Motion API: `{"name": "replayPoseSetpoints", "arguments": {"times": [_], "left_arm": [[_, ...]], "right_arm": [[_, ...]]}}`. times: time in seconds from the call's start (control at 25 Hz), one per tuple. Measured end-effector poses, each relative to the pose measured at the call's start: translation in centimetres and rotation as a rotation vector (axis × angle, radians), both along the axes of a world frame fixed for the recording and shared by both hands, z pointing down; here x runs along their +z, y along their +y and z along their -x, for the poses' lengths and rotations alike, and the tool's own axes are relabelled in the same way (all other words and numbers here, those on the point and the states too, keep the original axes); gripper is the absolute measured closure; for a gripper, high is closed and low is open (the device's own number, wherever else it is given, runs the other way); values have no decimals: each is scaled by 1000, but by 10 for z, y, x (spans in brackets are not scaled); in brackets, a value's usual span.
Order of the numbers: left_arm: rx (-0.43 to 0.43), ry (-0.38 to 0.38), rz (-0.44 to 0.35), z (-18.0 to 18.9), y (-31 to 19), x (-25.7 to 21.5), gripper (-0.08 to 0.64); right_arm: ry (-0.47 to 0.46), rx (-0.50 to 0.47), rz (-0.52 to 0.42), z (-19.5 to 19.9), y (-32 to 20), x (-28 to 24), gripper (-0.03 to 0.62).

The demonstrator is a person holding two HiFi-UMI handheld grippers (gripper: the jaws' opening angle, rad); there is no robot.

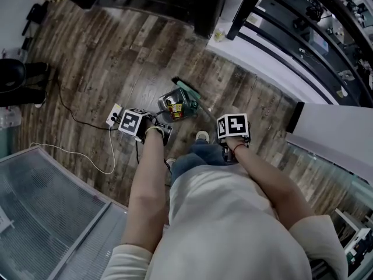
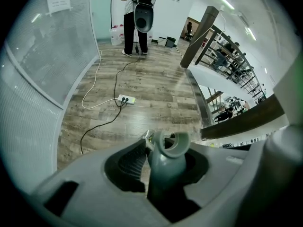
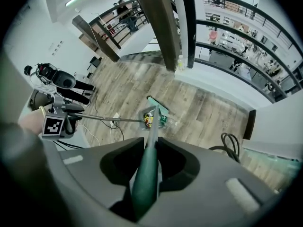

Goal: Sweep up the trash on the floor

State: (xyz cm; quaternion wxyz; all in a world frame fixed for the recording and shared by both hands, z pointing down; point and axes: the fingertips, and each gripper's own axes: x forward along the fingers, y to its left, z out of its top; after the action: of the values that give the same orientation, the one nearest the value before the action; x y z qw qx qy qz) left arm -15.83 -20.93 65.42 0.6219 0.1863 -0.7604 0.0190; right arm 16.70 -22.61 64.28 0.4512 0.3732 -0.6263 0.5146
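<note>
We're up on a gallery level of a big open lab or workshop building: grey-brown wood-plank floor (image 1: 116,57) underfoot, black metal railing (image 1: 243,11) along the edge, and beyond it, down below, rows of cluttered workbenches (image 1: 317,22). Ribbed translucent glass partition (image 2: 52,46) on the left, dark slanted beam (image 2: 199,37) overhead, long ceiling strip light (image 2: 222,0). A white power strip (image 2: 126,99) lies on the planks, black cable (image 2: 105,121) trailing; far off, a standing person (image 2: 139,13) carries bulky black gear on the back.

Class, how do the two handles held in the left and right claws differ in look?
Colour: the dustpan handle in the left claw is pale grey-green, the broom handle in the right claw dark green. Shape: the dustpan handle ends in an open ring, the broom handle narrows to a shaft. Both are clamped.
</note>
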Motion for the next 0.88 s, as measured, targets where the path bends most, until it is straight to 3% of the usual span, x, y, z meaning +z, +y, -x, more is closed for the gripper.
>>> {"name": "replayPoseSetpoints", "arguments": {"times": [0.44, 0.88], "left_arm": [[107, -5, 19, -1, -2, 0, 442], [171, -4, 29, -2, -14, 1, 440]], "right_arm": [[65, 124, -43, -41, 7, -10, 494], [121, 389, 36, -67, 55, 6, 494]]}}
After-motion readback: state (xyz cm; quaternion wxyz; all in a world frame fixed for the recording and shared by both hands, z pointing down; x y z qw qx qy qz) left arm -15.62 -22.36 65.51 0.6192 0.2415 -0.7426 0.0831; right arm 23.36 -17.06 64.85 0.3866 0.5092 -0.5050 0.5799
